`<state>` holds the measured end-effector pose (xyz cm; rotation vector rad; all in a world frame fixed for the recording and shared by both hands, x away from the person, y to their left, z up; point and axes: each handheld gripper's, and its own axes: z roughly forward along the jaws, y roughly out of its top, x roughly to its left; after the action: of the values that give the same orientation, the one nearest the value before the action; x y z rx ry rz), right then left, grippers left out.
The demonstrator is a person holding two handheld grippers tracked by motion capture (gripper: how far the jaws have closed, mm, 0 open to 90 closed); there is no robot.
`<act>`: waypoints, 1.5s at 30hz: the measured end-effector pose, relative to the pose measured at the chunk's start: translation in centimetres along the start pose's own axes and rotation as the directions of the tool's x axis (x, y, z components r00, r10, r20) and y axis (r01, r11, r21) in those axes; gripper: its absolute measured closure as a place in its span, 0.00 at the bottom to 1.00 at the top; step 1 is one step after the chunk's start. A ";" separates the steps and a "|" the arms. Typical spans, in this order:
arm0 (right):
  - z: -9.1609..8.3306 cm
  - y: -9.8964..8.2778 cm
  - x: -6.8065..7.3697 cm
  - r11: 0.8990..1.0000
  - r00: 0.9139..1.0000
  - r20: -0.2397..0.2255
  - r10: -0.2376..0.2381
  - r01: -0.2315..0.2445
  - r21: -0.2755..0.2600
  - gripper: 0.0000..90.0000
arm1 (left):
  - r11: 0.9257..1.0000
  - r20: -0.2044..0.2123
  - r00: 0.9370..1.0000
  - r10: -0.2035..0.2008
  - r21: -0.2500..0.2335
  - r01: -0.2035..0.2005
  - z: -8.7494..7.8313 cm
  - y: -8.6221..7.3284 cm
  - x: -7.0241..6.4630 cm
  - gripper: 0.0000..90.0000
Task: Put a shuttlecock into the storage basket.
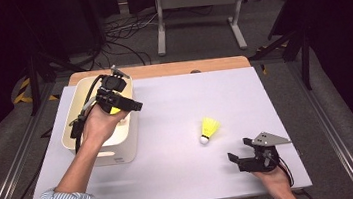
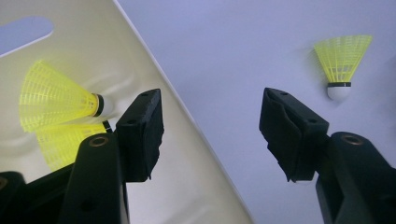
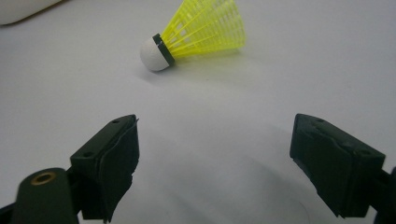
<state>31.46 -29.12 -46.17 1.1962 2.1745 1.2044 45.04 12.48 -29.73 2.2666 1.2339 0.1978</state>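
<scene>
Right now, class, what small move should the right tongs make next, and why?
Probably ease the right tongs forward to straddle the shuttlecock on the table: their jaws stand open and empty just short of it, while two shuttlecocks already lie in the cream bin.

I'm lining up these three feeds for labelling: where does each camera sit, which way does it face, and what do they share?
High view: above the person's side, looking forward and down on the table; both forearms, left gripper and right gripper show.
Left gripper view: rides that gripper, looking past open jaws over the bin wall, at a shuttlecock inside.
Right gripper view: low over the table, open jaws facing the loose shuttlecock.
Shared: the loose shuttlecock lies in all three.
</scene>
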 end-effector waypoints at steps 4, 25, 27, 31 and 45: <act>-0.1 0.0 0.0 1.000 1.000 0.000 0.003 -0.003 -0.004 0.18 | 1.000 0.006 1.000 0.007 0.007 -0.007 0.2 0.2 -0.4 0.45; 0.3 0.2 0.6 1.000 1.000 -0.001 -0.028 0.028 0.014 0.18 | 0.998 0.030 0.997 0.067 0.011 -0.067 1.6 0.6 -3.1 0.44; 0.4 0.2 0.6 0.999 1.000 0.000 -0.027 0.027 0.017 0.18 | 0.997 0.032 0.997 0.072 0.015 -0.073 1.8 0.5 -3.3 0.43; 0.4 0.2 0.6 1.000 1.000 0.001 -0.020 0.020 0.023 0.18 | 0.997 0.035 0.996 0.080 0.013 -0.081 2.0 0.4 -3.7 0.43; 0.6 0.7 1.0 0.999 0.999 -0.009 -0.043 0.043 0.026 0.19 | 0.993 0.053 0.992 0.113 0.023 -0.114 3.1 0.0 -4.9 0.43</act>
<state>31.62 -27.76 -45.81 1.1501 2.2172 1.1692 43.42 7.31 -31.75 2.3517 1.0881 0.1645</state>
